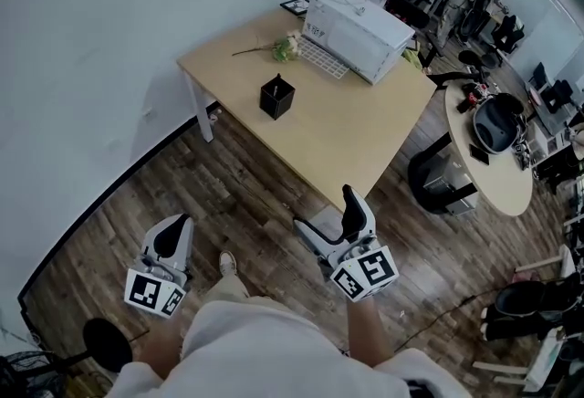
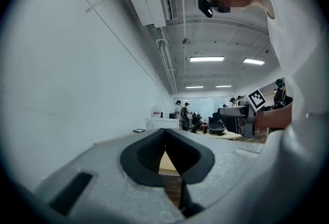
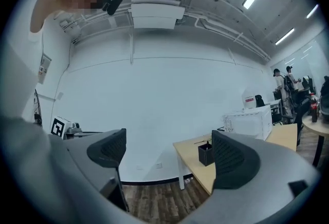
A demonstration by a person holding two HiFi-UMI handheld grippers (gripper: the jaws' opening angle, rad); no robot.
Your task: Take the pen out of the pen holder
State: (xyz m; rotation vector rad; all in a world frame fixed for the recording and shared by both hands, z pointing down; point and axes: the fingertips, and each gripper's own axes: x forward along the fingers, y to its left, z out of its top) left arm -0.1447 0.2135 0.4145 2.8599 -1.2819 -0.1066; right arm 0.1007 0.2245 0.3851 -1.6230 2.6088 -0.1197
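Right gripper (image 3: 169,153) first: we hold it level with its jaws spread wide and nothing between them. We judge it is held open this way to be ready for the pick. Our left gripper (image 2: 165,138) is closed, its pad tips meeting on nothing, which suits a hand with no part in the grab yet. Both hang low over the floor (image 1: 255,177), well short of the bench (image 1: 356,141), so by our reading we are on the approach and the reach has not begun.

The pen holder (image 1: 276,98) stands on the bench close to the edge facing the wall (image 1: 109,40), nearer the left corner than the near one. It is a small, square-sided cup in matte black, open at the top. The pen (image 3: 207,143) sits upright inside it, a thin dark stick of which only the top shows above the rim. That exposed end is what we would pinch. Farther back a white box (image 1: 356,36) fills the far side, and a flower stem (image 1: 274,49) lies flat beside it, both apart from the holder.

The bench top is smooth, pale wood-look board on white legs, and the floor is dark, streaked plank. Our gripper pads are black and ribbed, rubbery-looking, set in curved grey shells, which should bite well on a slim, slick barrel.
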